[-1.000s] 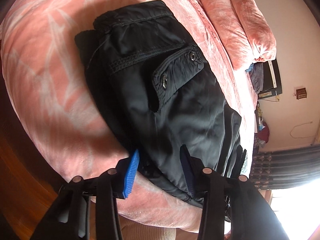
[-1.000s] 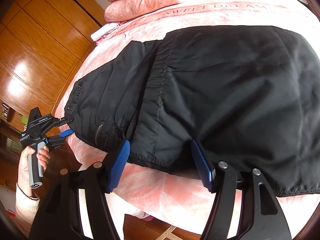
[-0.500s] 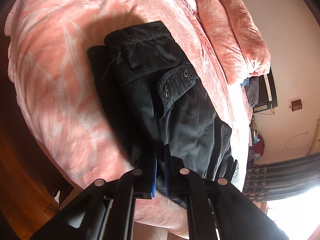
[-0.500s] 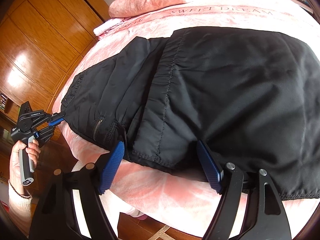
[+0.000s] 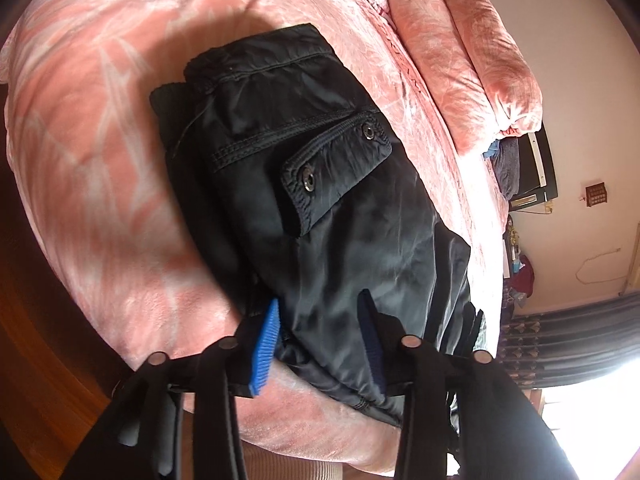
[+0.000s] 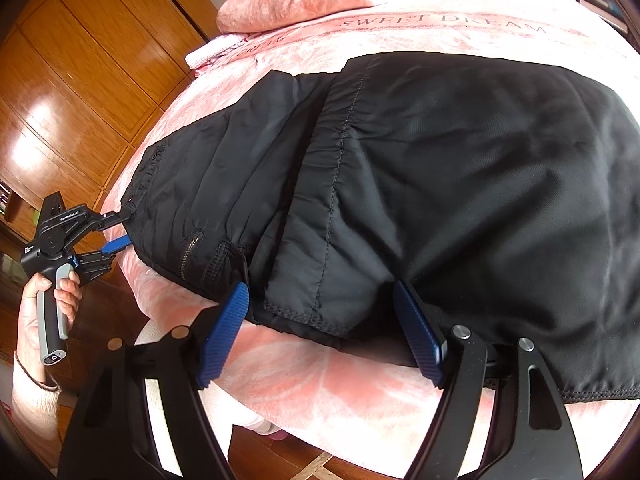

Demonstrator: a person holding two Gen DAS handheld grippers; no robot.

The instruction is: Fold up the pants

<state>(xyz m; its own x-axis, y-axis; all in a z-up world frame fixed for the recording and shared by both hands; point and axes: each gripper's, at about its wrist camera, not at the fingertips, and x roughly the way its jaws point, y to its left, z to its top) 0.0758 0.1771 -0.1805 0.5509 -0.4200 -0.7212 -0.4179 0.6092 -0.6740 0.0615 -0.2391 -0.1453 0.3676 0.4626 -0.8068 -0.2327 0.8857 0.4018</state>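
A: What lies on the pink bedspread?

B: Black pants, spread across it and folded over themselves; from the left wrist view a flap pocket with 2 snaps faces up.

A: The right gripper?

B: Jaws wide apart, 1 blue pad either side of the near hem, neither pressing on it.

A: And the left gripper?

B: Its jaws have just been opening; the pants' edge sits between the pads, released. From the right wrist view, a hand holds its handle at the bed's edge.
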